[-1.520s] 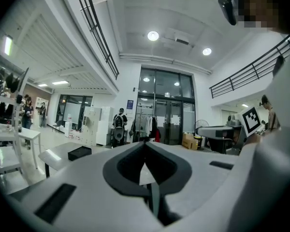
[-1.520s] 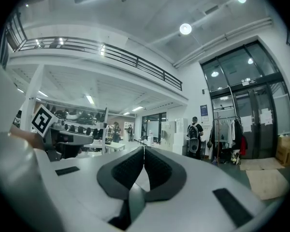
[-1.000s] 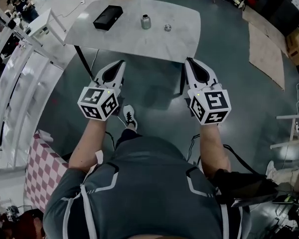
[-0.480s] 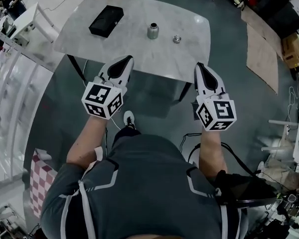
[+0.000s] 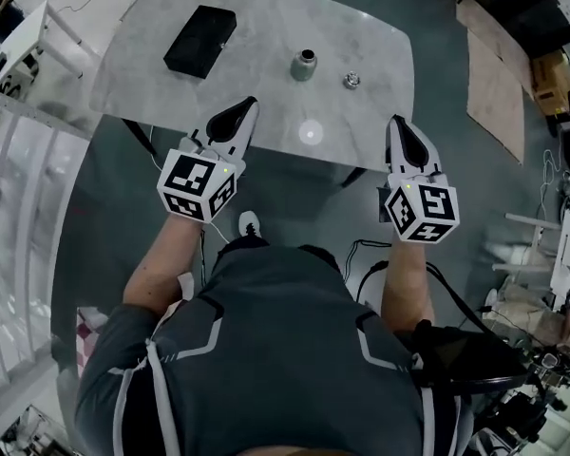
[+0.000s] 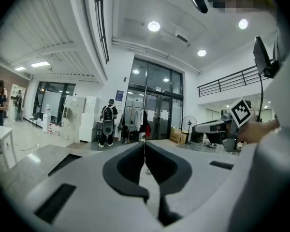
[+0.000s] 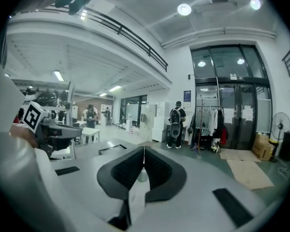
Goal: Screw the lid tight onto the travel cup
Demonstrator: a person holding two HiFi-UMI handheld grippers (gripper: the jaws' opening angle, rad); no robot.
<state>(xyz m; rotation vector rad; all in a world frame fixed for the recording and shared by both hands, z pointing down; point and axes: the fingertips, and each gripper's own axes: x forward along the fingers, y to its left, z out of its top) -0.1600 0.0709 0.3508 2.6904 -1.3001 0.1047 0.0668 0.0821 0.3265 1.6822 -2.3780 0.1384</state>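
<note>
Both grippers shut and empty at the table's near edge; cup and lid untouched.

From the head view, the pale table (image 5: 152,88) fills the 12 o'clock side, and the person's torso (image 5: 275,350) sits at 6 o'clock. The left gripper (image 5: 248,105) hangs over the table's near edge with its jaws pressed together on nothing. The right gripper (image 5: 395,122) is at that same edge, its jaws likewise closed and bare. A black box (image 5: 199,41) lies at 10 o'clock of the travel cup (image 5: 305,65), which stands upright and open near the table's middle. Its lid (image 5: 351,81) lies apart from it at 4 o'clock. The left gripper is at the cup's 8 o'clock and the right gripper at the lid's 4 o'clock, both well apart from them.
</note>
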